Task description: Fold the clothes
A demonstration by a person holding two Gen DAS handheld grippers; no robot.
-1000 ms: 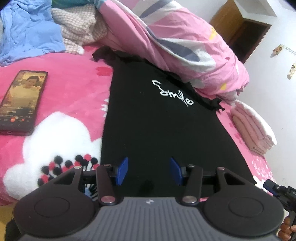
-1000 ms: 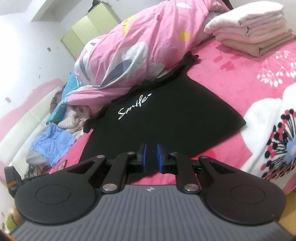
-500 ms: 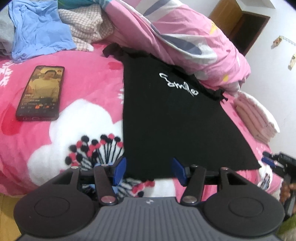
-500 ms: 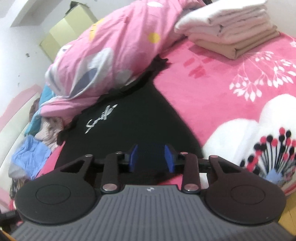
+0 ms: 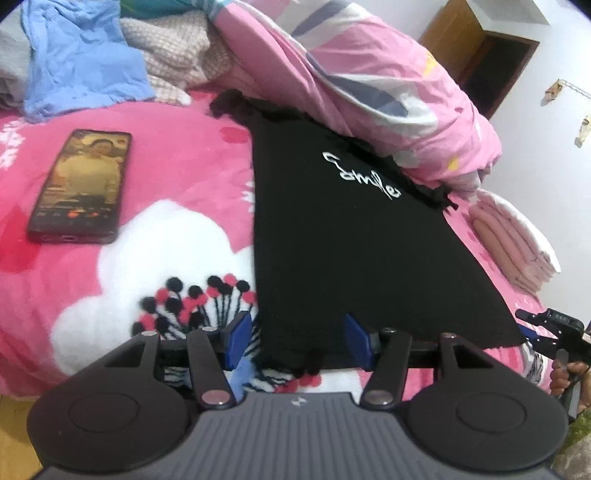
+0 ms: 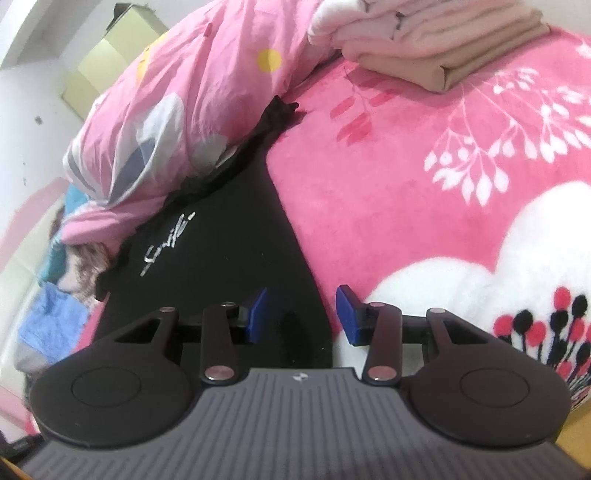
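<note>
A black garment (image 5: 343,240) with white "Smile" lettering lies flat on the pink flowered bedspread (image 5: 177,173); its far end tucks under a pink quilt. My left gripper (image 5: 297,341) is open, its blue pads straddling the garment's near left hem corner. My right gripper (image 6: 301,315) is open at the garment's (image 6: 221,273) near right corner, left pad over the black cloth, right pad over the bedspread (image 6: 424,177). The right gripper also shows at the far right of the left wrist view (image 5: 546,332).
A phone (image 5: 81,186) with a lit screen lies on the bed left of the garment. A pink quilt (image 5: 369,85) is heaped along the far side. Blue and knitted clothes (image 5: 85,55) pile at the back left. Folded pink and beige cloths (image 6: 417,33) are stacked at the right.
The right gripper has opened and moved to the garment's near right corner. The left gripper stayed open and shifted back to the near left hem corner.
</note>
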